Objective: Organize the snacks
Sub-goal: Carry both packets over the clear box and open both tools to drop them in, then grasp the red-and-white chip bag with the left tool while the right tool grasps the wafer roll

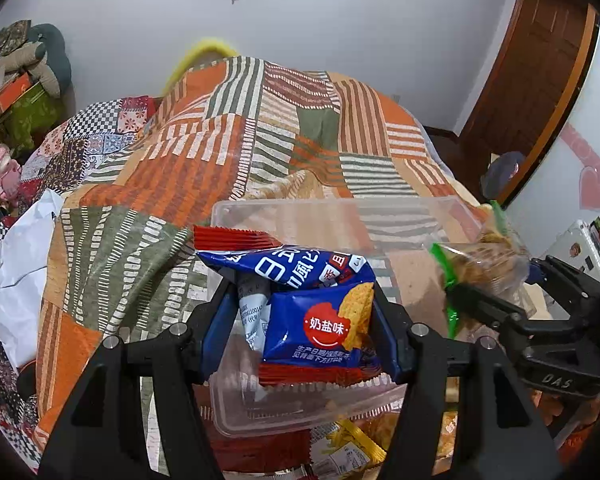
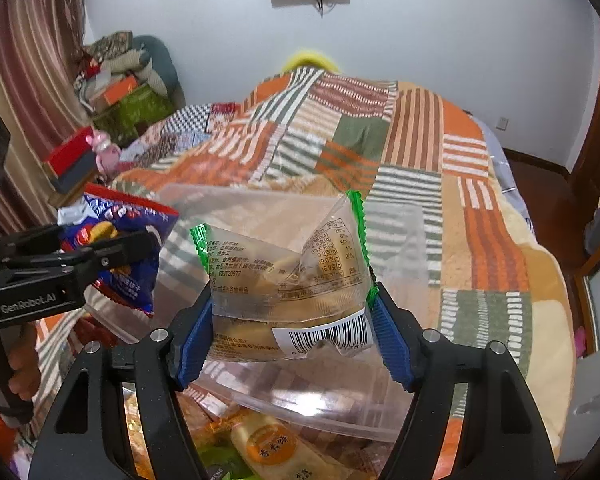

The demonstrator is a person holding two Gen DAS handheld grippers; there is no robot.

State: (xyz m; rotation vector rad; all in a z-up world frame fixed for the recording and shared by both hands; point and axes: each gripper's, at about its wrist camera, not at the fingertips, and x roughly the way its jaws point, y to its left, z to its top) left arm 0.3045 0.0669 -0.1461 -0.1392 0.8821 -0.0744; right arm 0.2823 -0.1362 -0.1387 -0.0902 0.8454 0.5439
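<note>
Our left gripper [image 1: 306,324] pinches the blue packet [image 1: 320,320], our right gripper [image 2: 292,320] the clear green-edged packet [image 2: 288,276], both above the clear tub [image 1: 340,216]; we should lower each inside before spreading the jaws.

The blue snack packet [image 1: 320,320] carries "奶盐味" in a red circle. The clear green-edged packet [image 2: 288,280] shows "GBT20977" and a barcode. The left gripper [image 2: 112,252] body reads "GenRobot.AI", the right gripper [image 1: 480,304] body "DAS", and a near yellow packet [image 2: 272,448] reads "香米饼".
</note>
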